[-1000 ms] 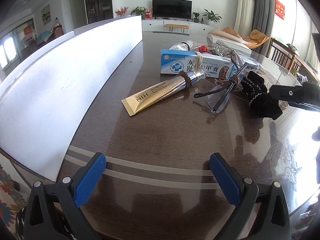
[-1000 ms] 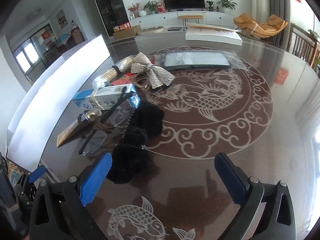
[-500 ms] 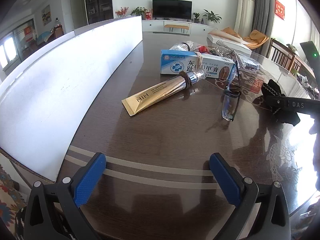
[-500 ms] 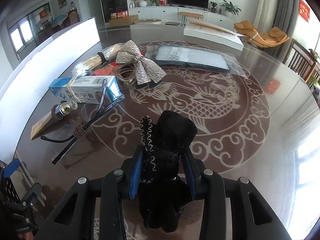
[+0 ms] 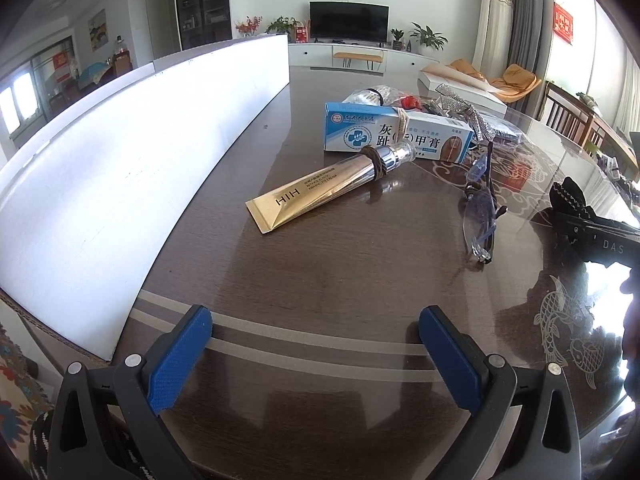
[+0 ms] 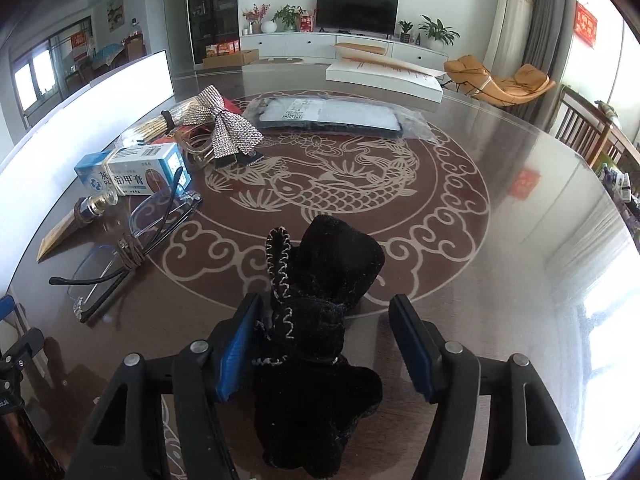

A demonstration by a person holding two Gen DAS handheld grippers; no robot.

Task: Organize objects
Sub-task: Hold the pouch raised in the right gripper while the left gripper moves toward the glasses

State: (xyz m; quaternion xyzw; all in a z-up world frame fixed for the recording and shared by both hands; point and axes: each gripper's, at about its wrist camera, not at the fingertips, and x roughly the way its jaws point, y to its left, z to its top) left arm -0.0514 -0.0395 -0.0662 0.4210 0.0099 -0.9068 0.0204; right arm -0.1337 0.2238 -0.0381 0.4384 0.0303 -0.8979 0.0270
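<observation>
A black velvet pouch (image 6: 320,320) lies on the table between the fingers of my right gripper (image 6: 328,344), which is open, the left pad touching it and the right pad apart. The pouch also shows at the right edge of the left wrist view (image 5: 568,196). Glasses (image 6: 132,248) with a brown band lie left of it, also in the left wrist view (image 5: 480,216). A gold tube (image 5: 332,184) and a blue-white medicine box (image 5: 396,132) lie further back. My left gripper (image 5: 316,360) is open and empty near the table's front edge.
A tall white board (image 5: 120,160) runs along the table's left side. A sequin bow (image 6: 228,124), a bagged dark item (image 6: 332,114) and a white flat box (image 6: 384,76) lie at the far side. The dragon-patterned table (image 6: 500,240) stretches right.
My right gripper closed on the black pouch, moved it right away from the glasses, set it down, and has now opened. The glasses shifted. The left gripper has not moved.
</observation>
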